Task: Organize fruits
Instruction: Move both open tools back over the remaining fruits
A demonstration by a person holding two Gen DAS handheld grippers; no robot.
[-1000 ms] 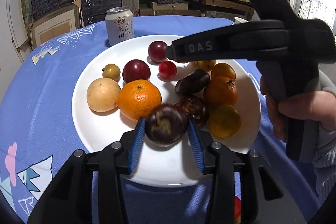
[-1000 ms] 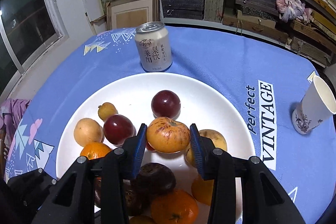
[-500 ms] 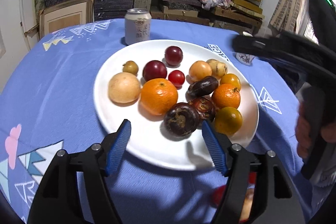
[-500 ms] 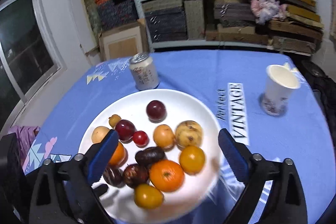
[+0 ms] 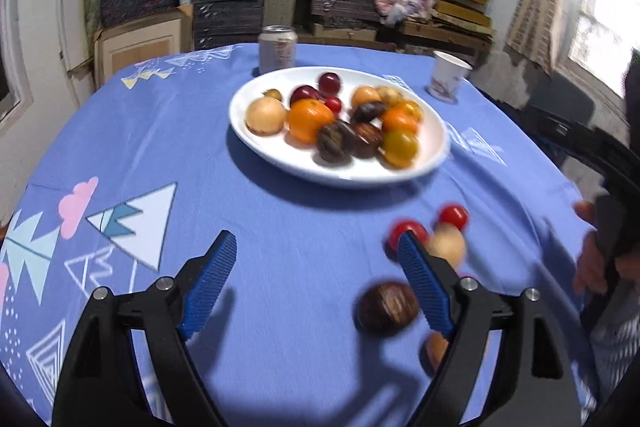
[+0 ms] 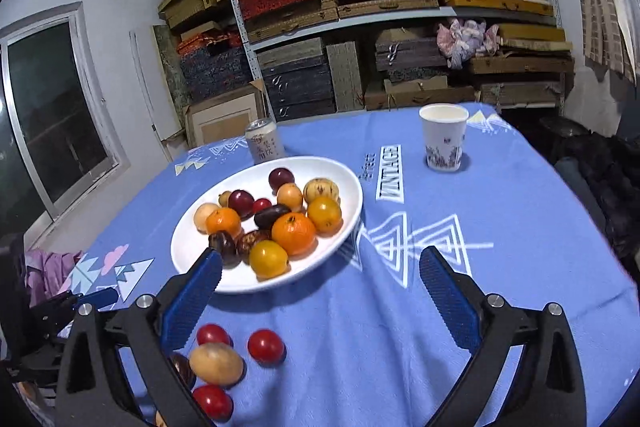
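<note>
Between placements: left gripper [image 5: 316, 283] opening, right gripper [image 6: 320, 291] released, both empty; next, likely fetch loose red tomatoes [image 6: 265, 346] for the white round plate [image 6: 348, 187].

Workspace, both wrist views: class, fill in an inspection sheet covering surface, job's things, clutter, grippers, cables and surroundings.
Surface: round table under a blue patterned cloth.
Job's things: white plate heaped with fruit; loose on the cloth nearer the cameras lie three red tomatoes, a tan fruit and a dark brown fruit.
Clutter: drink can behind the plate; paper cup standing apart.
Grippers: left gripper jaws opening, nothing between them; right gripper open, empty.
Cables: nothing seen.
Surroundings: shelves stacked with flat boxes; window.
</note>
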